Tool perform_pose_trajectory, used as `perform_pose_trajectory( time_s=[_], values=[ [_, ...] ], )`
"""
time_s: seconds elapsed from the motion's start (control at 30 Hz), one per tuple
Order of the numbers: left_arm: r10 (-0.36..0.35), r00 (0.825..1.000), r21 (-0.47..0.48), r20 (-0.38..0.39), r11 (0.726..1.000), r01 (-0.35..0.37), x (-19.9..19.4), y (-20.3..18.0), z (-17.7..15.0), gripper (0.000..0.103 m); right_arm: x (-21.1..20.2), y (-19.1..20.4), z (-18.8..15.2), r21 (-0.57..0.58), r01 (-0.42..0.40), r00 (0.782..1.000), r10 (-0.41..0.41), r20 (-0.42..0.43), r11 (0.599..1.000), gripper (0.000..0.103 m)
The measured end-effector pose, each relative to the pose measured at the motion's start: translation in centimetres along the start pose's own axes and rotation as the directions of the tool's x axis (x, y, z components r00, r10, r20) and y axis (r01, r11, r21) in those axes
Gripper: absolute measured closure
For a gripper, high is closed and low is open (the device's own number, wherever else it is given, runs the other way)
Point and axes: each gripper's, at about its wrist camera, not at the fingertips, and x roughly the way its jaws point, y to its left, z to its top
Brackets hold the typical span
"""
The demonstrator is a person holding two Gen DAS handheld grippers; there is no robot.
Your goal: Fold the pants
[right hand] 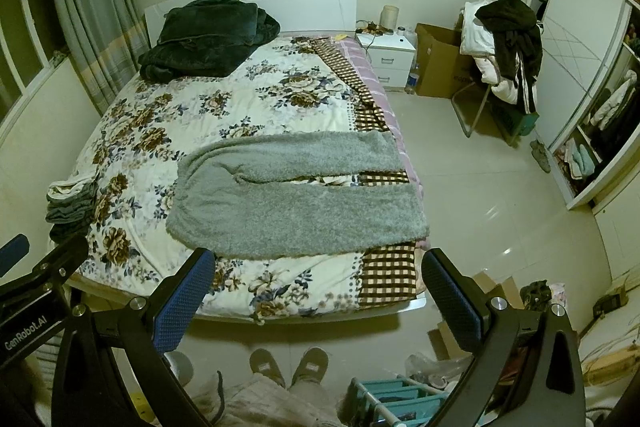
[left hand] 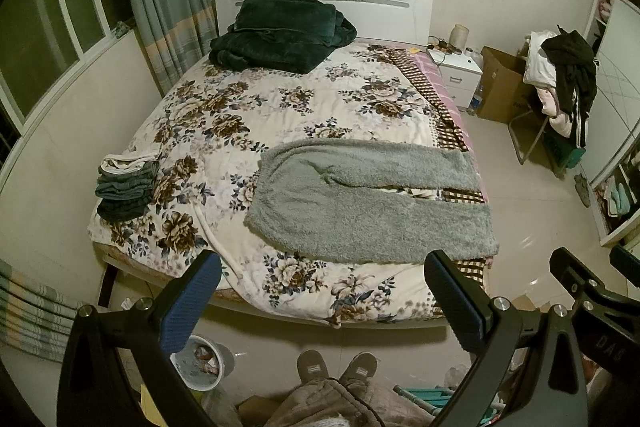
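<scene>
Grey fleece pants (left hand: 360, 203) lie flat across the foot of the bed, waistband to the left, both legs reaching the right edge with a narrow gap between them. They also show in the right wrist view (right hand: 296, 203). My left gripper (left hand: 322, 299) is open and empty, held above the floor in front of the bed. My right gripper (right hand: 316, 295) is open and empty too, at the same height, right of the left one. The right gripper also shows at the right edge of the left wrist view (left hand: 588, 279).
The floral quilt (left hand: 248, 115) covers the bed. A stack of folded clothes (left hand: 124, 187) sits at its left edge, a dark green blanket (left hand: 280, 35) by the headboard. A bucket (left hand: 204, 367) and a teal rack (right hand: 396, 399) stand on the floor near my feet.
</scene>
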Motion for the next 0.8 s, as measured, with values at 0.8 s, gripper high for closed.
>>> perform_pose_trajectory(
  time_s=[0.8],
  values=[
    [0.001,1.0,-0.002,0.0,1.0,-0.001,-0.12,-0.11,0.22,0.0,0.28,-0.04,-0.01,0.003,-0.013,1.0,0.013,-0.005,1.0,0.0]
  ],
)
